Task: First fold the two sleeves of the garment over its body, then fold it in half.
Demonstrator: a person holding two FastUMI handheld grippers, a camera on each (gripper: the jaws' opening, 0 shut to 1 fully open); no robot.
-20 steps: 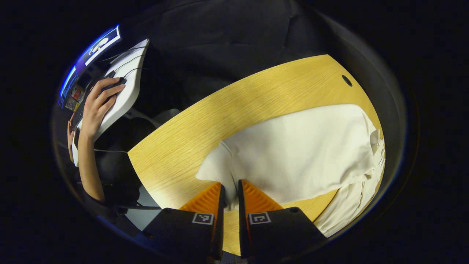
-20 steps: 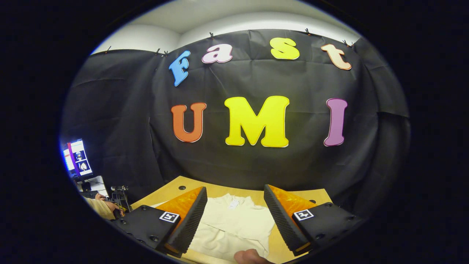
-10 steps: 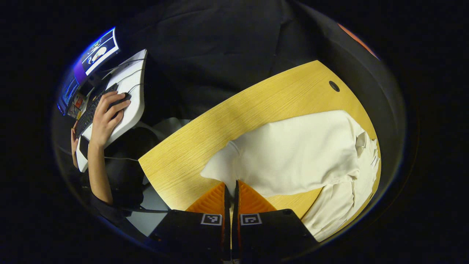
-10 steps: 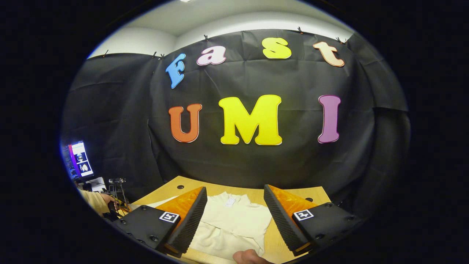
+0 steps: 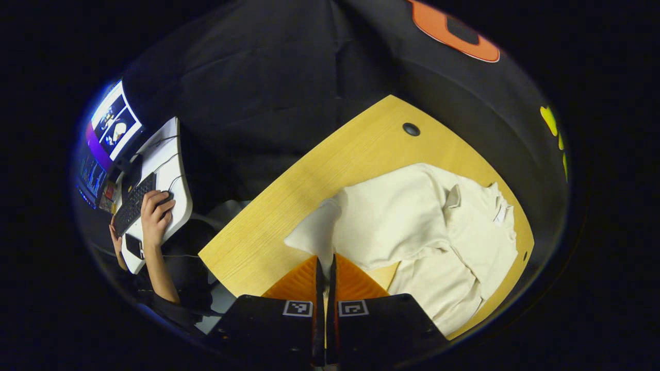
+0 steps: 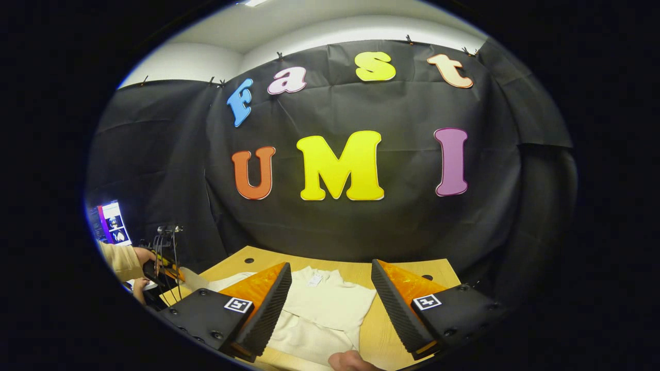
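1. Pinching the end of a sleeve (image 5: 315, 234), the left gripper (image 5: 325, 268) has its fingers pressed together on the cloth, so the sleeve rises off the table (image 5: 289, 206) and can be carried rather than dragged.
2. The garment (image 5: 438, 242), a cream top, lies toward the table's far right side in the left gripper view, its body rumpled and partly doubled over near the collar, with a small tag showing there.
3. The held sleeve stretches from the gripper back to the body, which suggests it is being swung across the body; how far the fold has got I cannot settle.
4. The right gripper (image 6: 331, 288) hangs above the table's near edge with its fingers spread wide and nothing between them, likely kept clear so the cloth can pass under it.
5. In the right gripper view the garment (image 6: 330, 304) lies between the spread fingers, and a fingertip (image 6: 350, 360) shows at the bottom edge.
6. Off the table's left edge a person's hand (image 5: 154, 211) rests on a mouse at a side desk (image 5: 172, 170) with a keyboard (image 5: 133, 203) and a monitor (image 5: 113, 123).
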